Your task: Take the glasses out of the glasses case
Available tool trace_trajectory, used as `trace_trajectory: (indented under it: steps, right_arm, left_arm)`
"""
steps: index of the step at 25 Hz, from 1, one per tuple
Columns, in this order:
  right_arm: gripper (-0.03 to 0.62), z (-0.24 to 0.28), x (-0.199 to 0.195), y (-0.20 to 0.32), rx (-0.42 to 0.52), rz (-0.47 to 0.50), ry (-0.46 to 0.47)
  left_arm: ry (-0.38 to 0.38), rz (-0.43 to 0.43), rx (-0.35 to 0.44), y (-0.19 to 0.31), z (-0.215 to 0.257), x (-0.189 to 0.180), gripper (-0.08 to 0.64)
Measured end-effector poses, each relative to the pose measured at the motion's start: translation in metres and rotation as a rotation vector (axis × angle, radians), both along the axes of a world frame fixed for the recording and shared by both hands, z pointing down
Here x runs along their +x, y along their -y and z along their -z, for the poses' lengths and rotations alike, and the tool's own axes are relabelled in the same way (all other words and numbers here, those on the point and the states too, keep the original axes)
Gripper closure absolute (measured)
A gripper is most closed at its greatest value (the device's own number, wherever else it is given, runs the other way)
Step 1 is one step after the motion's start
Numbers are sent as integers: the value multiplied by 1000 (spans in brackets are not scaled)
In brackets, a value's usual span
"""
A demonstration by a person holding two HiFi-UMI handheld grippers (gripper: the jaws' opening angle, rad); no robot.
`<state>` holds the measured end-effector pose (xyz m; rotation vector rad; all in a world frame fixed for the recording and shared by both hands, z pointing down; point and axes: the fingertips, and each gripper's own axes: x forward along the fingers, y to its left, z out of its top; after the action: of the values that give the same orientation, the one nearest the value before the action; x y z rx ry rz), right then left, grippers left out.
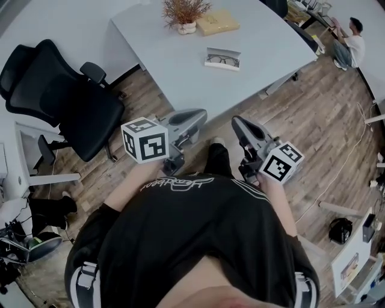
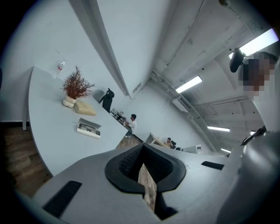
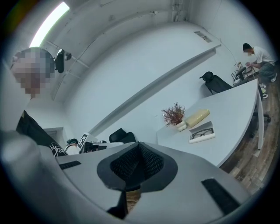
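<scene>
An open white glasses case [image 1: 222, 59] lies on the pale table [image 1: 180, 66] with dark-framed glasses [image 1: 223, 59] lying in it. The case also shows in the left gripper view [image 2: 89, 128] and in the right gripper view [image 3: 202, 132]. Both grippers are held close to my body, over the wooden floor and short of the table's near edge. My left gripper [image 1: 195, 114] [image 2: 142, 146] and right gripper [image 1: 237, 122] [image 3: 139, 144] are shut with nothing between the jaws, far from the case.
A dried plant in a white pot [image 1: 185, 15] and a yellowish flat box [image 1: 218, 22] stand behind the case. A black office chair [image 1: 60, 90] is at the left of the table. A seated person [image 1: 350, 37] is at the far right.
</scene>
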<state>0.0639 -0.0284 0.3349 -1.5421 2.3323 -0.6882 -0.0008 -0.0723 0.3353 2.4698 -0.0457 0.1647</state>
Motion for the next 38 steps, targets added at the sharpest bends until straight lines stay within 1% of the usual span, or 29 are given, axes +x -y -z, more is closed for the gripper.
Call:
trace_trajectory:
  steps: [6, 12, 21, 27, 31, 38]
  right_arm:
    - [583, -1, 26, 42, 13, 41, 15]
    - [583, -16, 59, 95, -22, 88, 59]
    - [583, -18, 103, 170, -36, 139, 54]
    - [583, -31, 126, 199, -76, 154, 9]
    - [583, -43, 142, 214, -105, 160, 20]
    - [583, -64, 158, 236, -158, 179, 5]
  left_arm:
    - [32, 35, 6, 34, -5, 24, 552]
    - [77, 82, -18, 81, -20, 53, 552]
    - [101, 117, -43, 150, -28, 102, 552]
    - [103, 131, -74, 180, -40, 129, 552]
    - [114, 141, -96, 194, -53, 141, 552]
    - [133, 166, -133, 211, -71, 155, 552]
